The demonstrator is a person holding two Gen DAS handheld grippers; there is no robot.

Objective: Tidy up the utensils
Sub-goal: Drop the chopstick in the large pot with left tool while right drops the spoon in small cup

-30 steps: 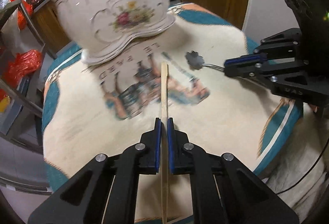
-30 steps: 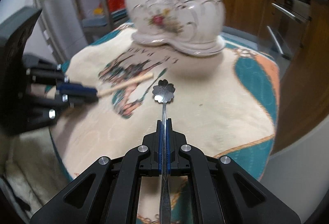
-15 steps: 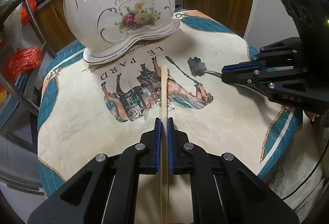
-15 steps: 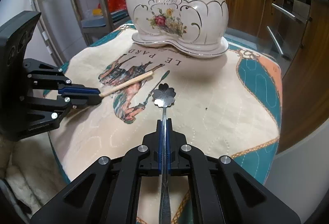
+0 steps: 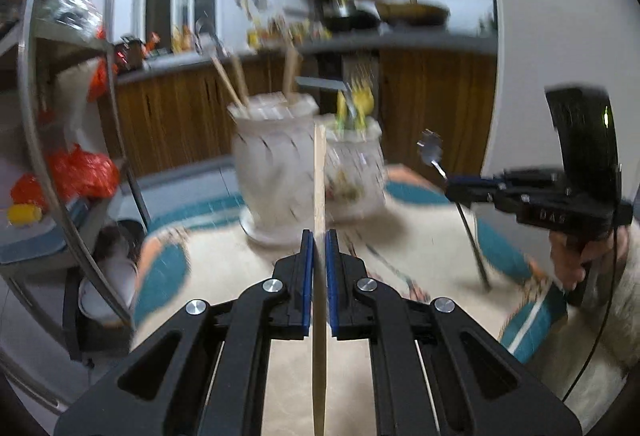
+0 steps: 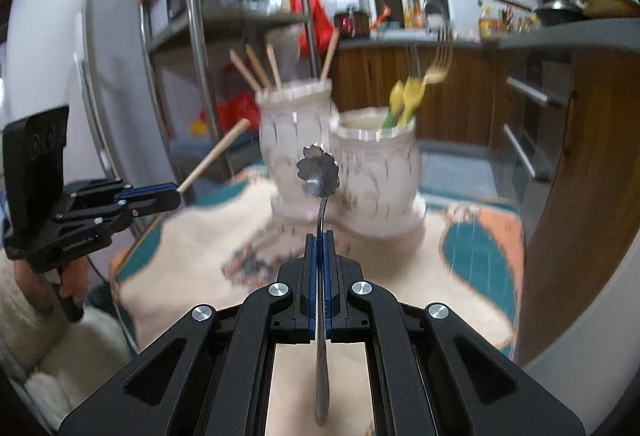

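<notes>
My left gripper (image 5: 316,236) is shut on a wooden chopstick (image 5: 319,172) that points up toward the white two-part ceramic holder (image 5: 280,172). My right gripper (image 6: 319,236) is shut on a metal spoon with a flower-shaped bowl (image 6: 318,166), raised in front of the ceramic holder (image 6: 376,172). The holder's taller pot carries several chopsticks (image 6: 260,70); the lower pot has yellow-handled utensils (image 6: 406,96) and a fork (image 6: 442,48). Each gripper shows in the other's view: the right gripper (image 5: 452,184) at the right, the left gripper (image 6: 176,192) at the left. Both views are blurred.
The holder stands on a round table under a cream and teal cloth (image 6: 476,248). A metal shelf rack (image 6: 192,36) with red bags stands left of the table. Wooden kitchen cabinets (image 6: 532,108) and a counter with pans lie behind. A hand (image 5: 576,260) holds the right gripper.
Both grippers have lifted off the table and tilted upward, carrying the chopstick and the spoon into the air. The holder now sits lower and closer to centre in both views.
</notes>
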